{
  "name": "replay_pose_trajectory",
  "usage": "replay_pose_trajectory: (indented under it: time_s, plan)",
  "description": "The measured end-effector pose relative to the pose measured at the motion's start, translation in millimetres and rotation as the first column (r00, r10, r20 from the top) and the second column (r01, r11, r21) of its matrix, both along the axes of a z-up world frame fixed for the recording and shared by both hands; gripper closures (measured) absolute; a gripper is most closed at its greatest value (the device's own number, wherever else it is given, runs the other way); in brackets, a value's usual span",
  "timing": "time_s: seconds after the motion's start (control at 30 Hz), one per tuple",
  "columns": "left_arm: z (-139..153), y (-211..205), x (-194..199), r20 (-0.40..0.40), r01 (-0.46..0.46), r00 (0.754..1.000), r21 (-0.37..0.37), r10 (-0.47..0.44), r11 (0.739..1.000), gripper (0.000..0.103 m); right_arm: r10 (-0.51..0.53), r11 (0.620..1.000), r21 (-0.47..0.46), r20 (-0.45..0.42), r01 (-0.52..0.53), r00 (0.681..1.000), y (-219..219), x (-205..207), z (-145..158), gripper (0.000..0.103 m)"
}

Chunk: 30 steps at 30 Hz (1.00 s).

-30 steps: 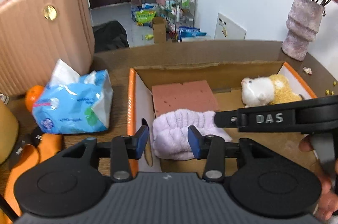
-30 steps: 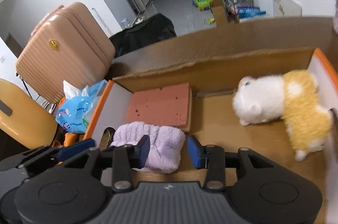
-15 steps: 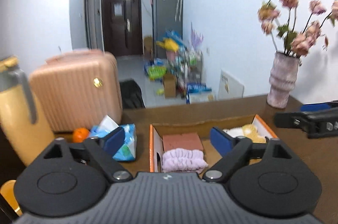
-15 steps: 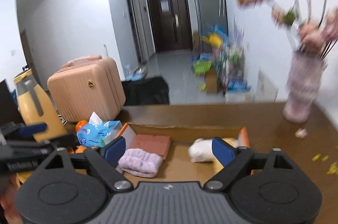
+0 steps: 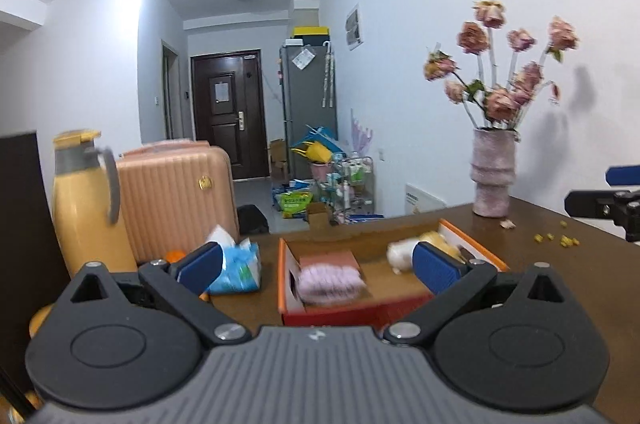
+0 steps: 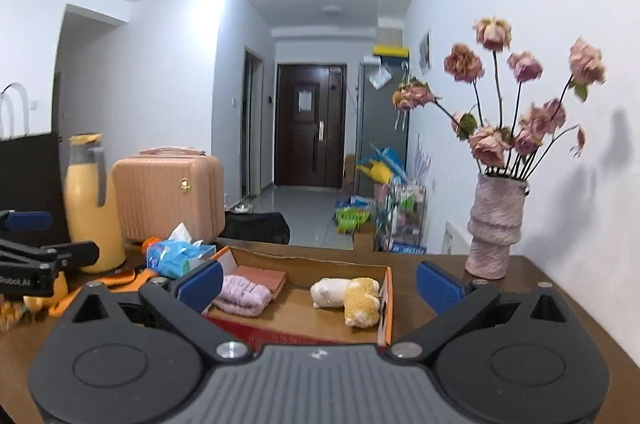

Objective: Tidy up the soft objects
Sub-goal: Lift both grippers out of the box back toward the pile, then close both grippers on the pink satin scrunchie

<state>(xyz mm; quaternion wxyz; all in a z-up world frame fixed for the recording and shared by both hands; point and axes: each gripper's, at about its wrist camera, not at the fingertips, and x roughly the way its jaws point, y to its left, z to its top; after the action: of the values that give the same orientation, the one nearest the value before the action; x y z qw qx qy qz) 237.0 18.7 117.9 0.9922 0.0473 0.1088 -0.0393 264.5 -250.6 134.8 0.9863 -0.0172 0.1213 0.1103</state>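
I have both tools raised and level above the near edge of the desk [image 6: 568, 300], each with its fingers spread wide and nothing between them: the left tool [image 5: 316, 264] and the right tool [image 6: 318, 282].

Just beyond them sits the cardboard box [image 6: 389, 298] with all three soft things inside: the lilac cloth [image 6: 241, 298] at the left end, touching the pink sponge [image 6: 262, 278] behind it, and the plush toy [image 6: 352, 298] lying on its side toward the right wall. To me the sorting looks finished, so the step to do well is keeping both tools clear and parted, without clipping the box rim.

Left of the box lie a blue tissue pack [image 6: 176, 258], a yellow flask [image 6: 90, 204] and a pink suitcase [image 6: 168, 198]. To the right, a vase of dried roses [image 6: 496, 228] stands near the right tool's path, and could tip if I swing wide.
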Motion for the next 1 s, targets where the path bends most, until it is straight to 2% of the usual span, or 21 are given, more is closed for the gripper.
replay_pose_trajectory:
  time_s: [0.13, 0.2, 0.33, 0.4, 0.5, 0.57, 0.67, 0.77, 0.83, 0.87, 1.0]
  plan:
    - [-27.6, 3.3, -40.6, 0.004, 0.009, 1.0, -0.008, -0.009, 1.0, 0.0, 0.006, 1.0, 0.008, 0.026, -0.007, 1.0, 2.0, -39.2, -26.4, 0.0]
    - [-42.1, 7.8, -60.4, -0.001, 0.02, 1.0, -0.042, -0.02, 0.999, 0.0, 0.021, 1.0, 0.01, 0.022, -0.021, 1.0, 4.0, -56.0, -40.8, 0.0]
    - [-72.1, 18.6, -83.3, -0.114, 0.007, 0.993, -0.126, -0.021, 0.992, 0.0, 0.036, 0.998, 0.055, -0.037, -0.034, 0.999, 6.4, -84.9, -76.7, 0.0]
    - [-84.8, 19.3, -87.2, -0.156, 0.026, 0.987, -0.116, -0.045, 0.993, 0.0, 0.1, 0.99, 0.105, -0.088, -0.09, 0.991, 4.8, -94.8, -97.0, 0.0]
    - [-93.1, 16.8, -77.3, -0.195, 0.005, 0.981, -0.09, -0.023, 0.996, 0.0, 0.146, 0.973, 0.205, -0.169, -0.11, 0.975, 3.7, -94.7, -118.9, 0.006]
    - [-92.6, 15.6, -68.2, -0.206, -0.001, 0.978, -0.104, -0.021, 0.995, 0.0, 0.141, 0.977, 0.188, -0.203, -0.103, 0.969, 9.8, -91.1, -124.7, 0.013]
    - [-91.7, 11.6, -55.1, -0.214, 0.013, 0.976, -0.122, -0.039, 0.993, 0.0, 0.107, 0.988, 0.129, -0.209, -0.081, 0.972, 16.4, -88.9, -126.7, 0.014]
    - [-95.5, 3.0, -40.7, -0.226, 0.022, 0.973, -0.112, -0.047, 0.993, 0.0, 0.1, 0.987, 0.147, -0.223, -0.068, 0.97, 12.5, -82.0, -131.1, 0.015]
    - [-96.9, -3.7, -27.0, -0.239, 0.04, 0.969, -0.117, -0.068, 0.992, 0.0, 0.099, 0.984, 0.168, -0.247, -0.058, 0.964, 10.4, -73.0, -135.7, 0.022]
    - [-96.8, -7.7, -18.9, -0.238, 0.051, 0.968, -0.117, -0.078, 0.992, 0.0, 0.1, 0.983, 0.175, -0.257, -0.056, 0.961, 9.8, -65.9, -135.5, 0.025]
    - [-96.3, -28.3, 17.8, -0.213, 0.083, 0.972, -0.086, -0.1, 0.993, 0.0, 0.076, 0.982, 0.187, -0.308, -0.018, 0.948, 10.4, -36.8, -144.7, 0.028]
